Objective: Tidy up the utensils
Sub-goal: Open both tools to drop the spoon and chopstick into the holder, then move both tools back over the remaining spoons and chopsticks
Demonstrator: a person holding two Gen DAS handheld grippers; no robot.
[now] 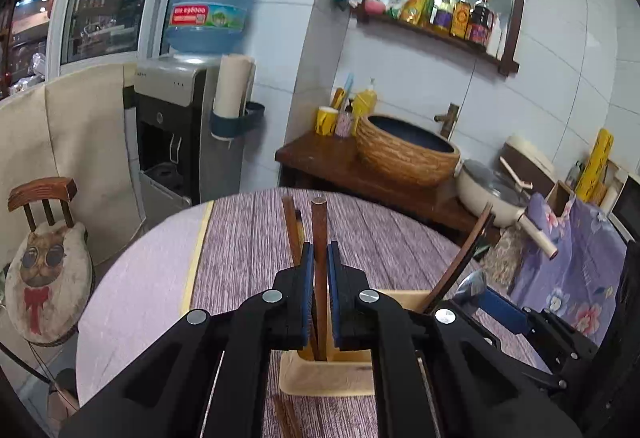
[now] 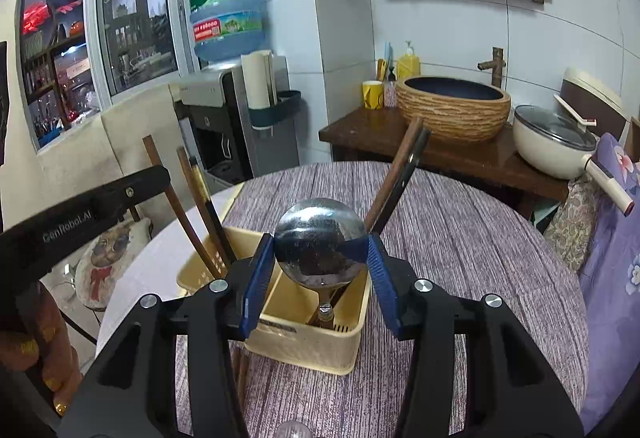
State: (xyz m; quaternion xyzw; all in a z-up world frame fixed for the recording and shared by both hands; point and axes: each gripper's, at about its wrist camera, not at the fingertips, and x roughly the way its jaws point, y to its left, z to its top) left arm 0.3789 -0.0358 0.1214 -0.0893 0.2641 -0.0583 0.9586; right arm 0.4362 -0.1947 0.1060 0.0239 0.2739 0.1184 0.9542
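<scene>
Left wrist view shows the left gripper [image 1: 320, 266] clamped on a wooden chopstick [image 1: 319, 234] at twelve o'clock over the yellow utensil holder [image 1: 320, 378], while the right gripper [image 2: 320, 258] grips a steel ladle [image 2: 320, 242].

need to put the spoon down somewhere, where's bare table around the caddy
Bare striped cloth lies right of and beyond the yellow caddy, toward the far table edge. The caddy is crowded with chopsticks and the spoon.

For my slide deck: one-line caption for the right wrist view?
Right tool clasps a steel ladle over the yellow utensil caddy.
</scene>
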